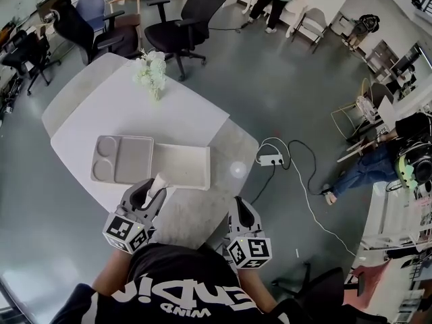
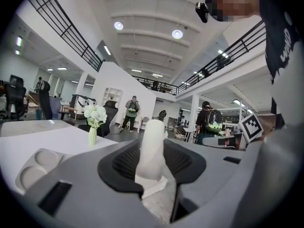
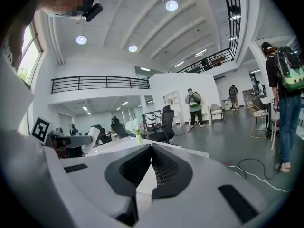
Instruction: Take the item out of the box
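A white, roll-shaped item (image 1: 158, 184) stands upright between the fingers of my left gripper (image 1: 152, 196), which is shut on it over the near edge of the white table (image 1: 101, 100). The left gripper view shows the item (image 2: 151, 148) pinched between the dark pads, above a white sheet on the tabletop. Just beyond lies an open beige box: a compartment tray (image 1: 121, 158) with a flat panel (image 1: 181, 166) joined on its right. My right gripper (image 1: 241, 211) hovers at the table's near right corner, shut and empty; its pads (image 3: 161, 167) meet.
A vase of white flowers (image 1: 151, 73) stands at the far side of the table. Office chairs (image 1: 185, 19) ring the far end. A power strip (image 1: 271, 159) with cables lies on the floor to the right. People stand and sit in the background.
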Available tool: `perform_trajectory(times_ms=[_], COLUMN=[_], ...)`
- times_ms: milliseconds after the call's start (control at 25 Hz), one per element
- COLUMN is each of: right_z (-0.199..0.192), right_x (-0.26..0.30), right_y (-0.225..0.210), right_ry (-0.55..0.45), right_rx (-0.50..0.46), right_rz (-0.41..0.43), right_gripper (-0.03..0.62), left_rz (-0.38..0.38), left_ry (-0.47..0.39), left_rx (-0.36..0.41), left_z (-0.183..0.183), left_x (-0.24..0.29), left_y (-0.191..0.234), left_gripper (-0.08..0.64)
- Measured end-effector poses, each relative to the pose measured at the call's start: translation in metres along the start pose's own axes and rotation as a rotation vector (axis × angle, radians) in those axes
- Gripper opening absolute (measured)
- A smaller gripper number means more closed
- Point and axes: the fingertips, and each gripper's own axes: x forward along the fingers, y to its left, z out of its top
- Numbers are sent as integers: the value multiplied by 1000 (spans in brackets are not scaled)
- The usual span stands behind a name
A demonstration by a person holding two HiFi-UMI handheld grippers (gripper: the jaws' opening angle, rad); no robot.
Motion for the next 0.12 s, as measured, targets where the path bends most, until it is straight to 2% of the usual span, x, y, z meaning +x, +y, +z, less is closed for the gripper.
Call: perform_trajectory(times_ms=[120], right_z=[0], right_x=[1], right_y=[0], right_ry=[-1], right_rx=[-1], right_rz=[-1], right_gripper=[24], left_rz=[-2], left_ry=[-3], left_rx=[-3], left_z=[0], left_x=[1], left_y=[1], left_gripper=[158])
